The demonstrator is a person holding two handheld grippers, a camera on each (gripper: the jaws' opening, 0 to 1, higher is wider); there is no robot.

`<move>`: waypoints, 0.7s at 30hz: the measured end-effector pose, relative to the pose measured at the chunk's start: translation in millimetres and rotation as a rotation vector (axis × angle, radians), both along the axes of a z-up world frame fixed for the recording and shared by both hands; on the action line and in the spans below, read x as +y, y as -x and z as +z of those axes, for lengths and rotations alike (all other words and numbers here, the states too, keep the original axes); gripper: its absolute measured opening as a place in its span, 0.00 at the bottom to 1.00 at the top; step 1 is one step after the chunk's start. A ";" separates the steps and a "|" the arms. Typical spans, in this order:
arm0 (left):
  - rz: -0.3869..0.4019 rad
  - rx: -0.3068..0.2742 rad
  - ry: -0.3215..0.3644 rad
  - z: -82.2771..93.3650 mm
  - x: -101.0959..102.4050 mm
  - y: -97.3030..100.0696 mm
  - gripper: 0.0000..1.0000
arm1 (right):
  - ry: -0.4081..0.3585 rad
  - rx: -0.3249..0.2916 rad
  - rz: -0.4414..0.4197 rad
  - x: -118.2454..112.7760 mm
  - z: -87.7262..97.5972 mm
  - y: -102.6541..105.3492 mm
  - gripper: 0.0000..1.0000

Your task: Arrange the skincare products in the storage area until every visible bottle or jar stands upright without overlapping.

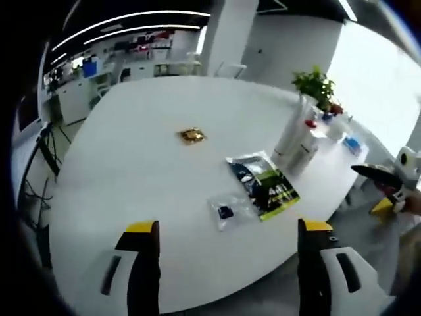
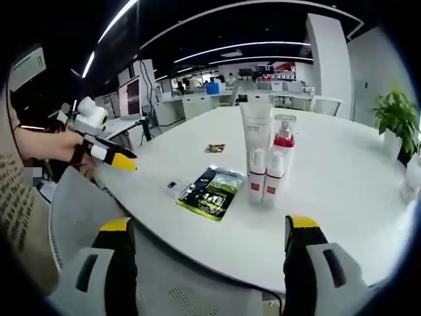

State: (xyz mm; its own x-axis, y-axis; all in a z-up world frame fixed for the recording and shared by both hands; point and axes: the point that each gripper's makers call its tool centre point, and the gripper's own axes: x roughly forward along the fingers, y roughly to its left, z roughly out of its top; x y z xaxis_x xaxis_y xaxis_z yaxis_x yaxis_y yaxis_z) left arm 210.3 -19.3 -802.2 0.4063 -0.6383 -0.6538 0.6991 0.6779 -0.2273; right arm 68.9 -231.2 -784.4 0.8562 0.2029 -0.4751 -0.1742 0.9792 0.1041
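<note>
A: Biggest thing first — the white desk [image 1: 145, 197], round-edged. What's on it?

B: Skincare bottles [image 2: 266, 158] cluster near the desk edge closest to the right gripper [image 2: 214, 230]: a tall white tube, a red-capped pump bottle and two small white bottles with red labels, all upright, touching or just beside each other. In the left gripper view the same cluster [image 1: 297, 141] stands near the desk's far right edge.

A: Next down?

B: Green-black sachet pack [image 2: 212, 191], flat, just beside the bottles, on the side toward the left gripper [image 1: 227, 230]. Small clear packet [image 1: 227, 210] with a dark item inside lies flat against it. Small gold wrapper [image 1: 192, 135] sits alone toward the desk's middle, well apart from the rest.

A: Claws?

B: Both spread wide, nothing between the jaws, both off the desk edge. The left one also shows in the right gripper view, held in a hand [image 2: 56, 145].

A: Anything else?

B: Potted plant [image 1: 316, 84] at the far edge behind the bottles.
</note>
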 end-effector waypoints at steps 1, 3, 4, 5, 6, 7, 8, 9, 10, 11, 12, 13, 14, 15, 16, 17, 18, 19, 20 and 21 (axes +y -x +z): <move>0.000 -0.001 0.003 0.7 1.5 0.9 0.85 | 0.000 0.001 0.000 0.2 0.0 0.1 0.94; -0.002 -0.007 -0.013 -0.2 6.3 2.3 0.89 | 0.000 0.003 -0.001 0.1 -0.2 0.2 0.94; -0.004 -0.007 -0.025 -1.6 9.6 3.3 0.92 | 0.001 0.005 -0.001 0.2 -0.3 0.3 0.94; -0.011 -0.008 -0.024 -1.8 11.0 4.3 0.94 | 0.001 0.006 -0.002 0.4 -0.3 0.2 0.94; -0.014 -0.010 -0.021 -1.3 13.5 5.3 0.94 | 0.000 0.007 -0.003 0.5 -0.2 0.2 0.94; -0.015 -0.012 -0.018 -0.8 15.0 5.9 0.95 | -0.001 0.006 -0.006 0.8 0.5 0.1 0.94; -0.016 -0.011 -0.016 -0.4 16.2 6.7 0.96 | -0.004 0.006 -0.009 0.8 0.8 0.1 0.94; -0.018 -0.011 -0.013 0.0 17.0 7.6 0.97 | -0.009 0.003 -0.013 0.7 1.6 -0.1 0.94; -0.019 -0.010 -0.009 0.3 18.5 8.4 0.97 | -0.013 0.002 -0.018 0.4 2.1 -0.3 0.94; -0.019 -0.008 -0.004 1.0 18.7 8.7 0.97 | -0.016 0.001 -0.023 0.1 2.6 -0.3 0.94; -0.022 -0.012 0.002 2.8 17.8 8.8 0.97 | -0.017 0.000 -0.024 0.1 2.8 -0.2 0.94; -0.024 -0.022 0.008 5.0 16.3 7.9 0.97 | -0.017 0.000 -0.024 0.2 3.1 -0.1 0.94; -0.027 -0.028 0.010 5.9 15.4 7.9 0.97 | -0.017 -0.001 -0.024 0.4 3.2 -0.1 0.94; -0.031 -0.031 0.008 5.7 14.9 8.3 0.97 | -0.017 -0.001 -0.023 0.8 3.7 0.0 0.94; -0.031 -0.028 0.005 5.2 14.9 8.6 0.97 | -0.018 -0.002 -0.022 1.0 3.9 0.1 0.94; -0.030 -0.026 0.000 4.2 15.3 8.6 0.97 | -0.020 -0.002 -0.020 1.2 3.9 0.3 0.94; -0.032 -0.027 -0.003 4.1 15.5 8.5 0.97 | -0.020 -0.002 -0.019 1.4 4.0 0.4 0.94; -0.033 -0.027 -0.004 4.1 15.5 8.7 0.97 | -0.019 -0.002 -0.017 1.7 4.1 0.6 0.94; -0.034 -0.026 -0.006 4.0 15.5 8.9 0.97 | -0.018 -0.001 -0.016 1.9 4.0 0.7 0.94; -0.037 -0.024 -0.009 3.4 15.7 9.2 0.97 | -0.017 0.000 -0.013 2.3 3.9 0.8 0.94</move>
State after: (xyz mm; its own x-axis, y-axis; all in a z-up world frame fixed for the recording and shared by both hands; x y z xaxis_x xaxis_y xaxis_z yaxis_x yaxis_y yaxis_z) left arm 201.1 -3.6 -798.8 0.3979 -0.6472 -0.6502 0.7288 0.6534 -0.2044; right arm 68.1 -228.9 -780.5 0.8589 0.1997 -0.4716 -0.1613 0.9795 0.1210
